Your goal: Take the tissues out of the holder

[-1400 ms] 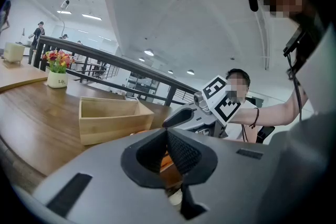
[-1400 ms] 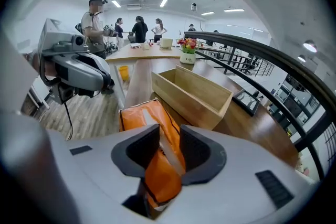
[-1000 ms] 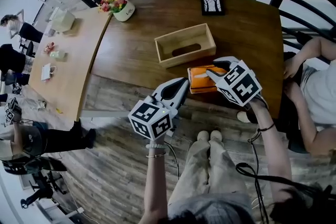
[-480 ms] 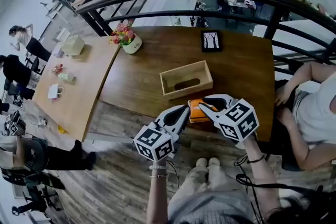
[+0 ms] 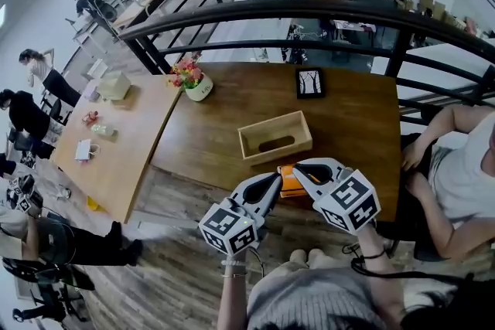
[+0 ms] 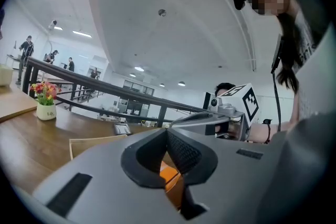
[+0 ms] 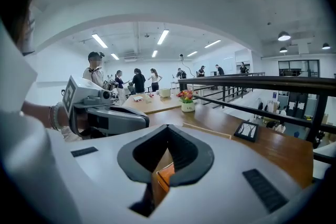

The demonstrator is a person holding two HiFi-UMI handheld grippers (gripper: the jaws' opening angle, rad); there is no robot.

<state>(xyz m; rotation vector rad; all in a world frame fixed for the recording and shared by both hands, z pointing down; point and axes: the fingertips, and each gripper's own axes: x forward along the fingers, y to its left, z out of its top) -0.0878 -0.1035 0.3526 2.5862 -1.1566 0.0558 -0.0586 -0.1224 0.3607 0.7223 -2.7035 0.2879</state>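
Note:
The empty wooden tissue holder stands in the middle of the dark table, an oval slot in its bottom; its rim also shows in the left gripper view. An orange tissue pack lies flat on the table just in front of it. My left gripper hangs over the pack's left end with its pads together. My right gripper is over the pack's right end; its jaws have just been closing and are shut, with nothing between them. Both gripper views show the pack below the closed pads.
A flower pot and a small picture frame stand at the table's far side, before a black railing. A lighter table adjoins on the left. A person sits at the right edge.
Both grippers have risen off the table. The right gripper's jaws, earlier open around the orange pack's end, are now shut and empty; the pack stays on the table.

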